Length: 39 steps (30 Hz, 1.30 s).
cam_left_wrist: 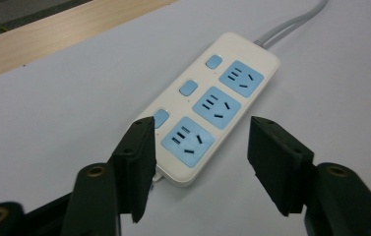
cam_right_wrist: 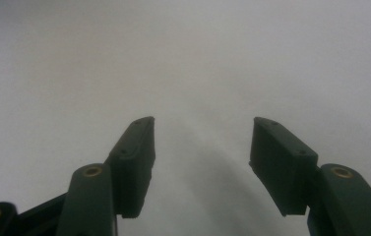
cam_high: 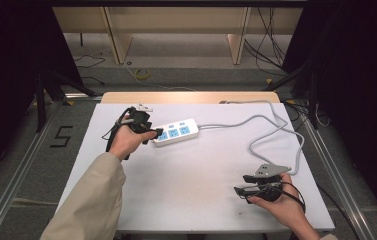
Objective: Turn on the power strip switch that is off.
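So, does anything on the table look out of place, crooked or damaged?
Nothing stands out. The power strip lies flat on the white table, slightly angled, its three sockets vacant and its casing intact. Its grey cable loops loosely toward the right edge. The left gripper sits open at its near end.

Black "5" marked on floor [cam_high: 62,136]

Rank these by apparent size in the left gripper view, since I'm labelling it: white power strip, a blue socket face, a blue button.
1. White power strip
2. Blue socket face
3. Blue button
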Motion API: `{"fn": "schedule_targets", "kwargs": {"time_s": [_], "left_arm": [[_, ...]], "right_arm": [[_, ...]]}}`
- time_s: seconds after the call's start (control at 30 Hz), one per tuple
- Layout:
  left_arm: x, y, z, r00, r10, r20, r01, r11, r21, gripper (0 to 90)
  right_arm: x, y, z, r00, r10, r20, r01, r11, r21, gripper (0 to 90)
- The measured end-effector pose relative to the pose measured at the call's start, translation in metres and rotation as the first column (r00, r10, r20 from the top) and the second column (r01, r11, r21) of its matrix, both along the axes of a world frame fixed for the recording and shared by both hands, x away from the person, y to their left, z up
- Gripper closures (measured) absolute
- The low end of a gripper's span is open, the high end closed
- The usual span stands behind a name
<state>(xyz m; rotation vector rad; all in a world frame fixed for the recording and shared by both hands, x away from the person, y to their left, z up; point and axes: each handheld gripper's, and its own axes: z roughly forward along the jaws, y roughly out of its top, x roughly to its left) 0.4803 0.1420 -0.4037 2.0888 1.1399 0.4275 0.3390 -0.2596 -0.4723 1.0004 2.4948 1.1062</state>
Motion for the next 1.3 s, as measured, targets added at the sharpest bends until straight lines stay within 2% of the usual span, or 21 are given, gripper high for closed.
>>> {"fn": "schedule_targets", "kwargs": {"time_s": [0.17, 0.37, 0.5, 0.6, 0.83, 1.0, 1.3], "left_arm": [[-0.01, 0.002, -0.001, 0.9998, -0.019, 0.004, 0.018, 0.9995, 0.025, 35.7], [-0.023, 0.003, -0.006, 0.9987, -0.052, -0.002, 0.052, 0.9983, 0.026, 30.6], [-0.031, 0.004, -0.007, 0.998, -0.061, 0.016, 0.061, 0.998, 0.014, 29.3], [-0.038, 0.006, -0.007, 0.9972, -0.07, 0.027, 0.07, 0.9973, 0.021, 28.1], [-0.055, 0.007, -0.007, 0.9912, -0.097, 0.091, 0.095, 0.9953, 0.018, 26.0], [-0.066, 0.008, -0.013, 0.989, -0.11, 0.099, 0.107, 0.9936, 0.035, 24.3], [-0.077, 0.014, -0.023, 0.9893, -0.106, 0.1, 0.103, 0.9941, 0.031, 22.6]], "right_arm": [[0.0, 0.0, 0.0, 1.0, -0.005, 0.002, 0.005, 1.0, 0.004, 43.3], [0.0, -0.001, 0.0, 1.0, -0.008, 0.002, 0.008, 1.0, 0.004, 43.3], [0.001, -0.001, 0.0, 1.0, -0.008, 0.003, 0.008, 1.0, 0.003, 43.4], [0.001, -0.001, 0.0, 1.0, -0.008, 0.002, 0.008, 1.0, 0.001, 43.3], [0.001, -0.001, 0.0, 1.0, -0.009, 0.004, 0.009, 1.0, 0.001, 43.3], [0.0, -0.001, 0.0, 0.9999, -0.01, 0.003, 0.01, 0.9999, 0.001, 43.2], [0.001, -0.001, 0.0, 0.9999, -0.014, 0.003, 0.014, 0.9999, 0.002, 43.2]]}}
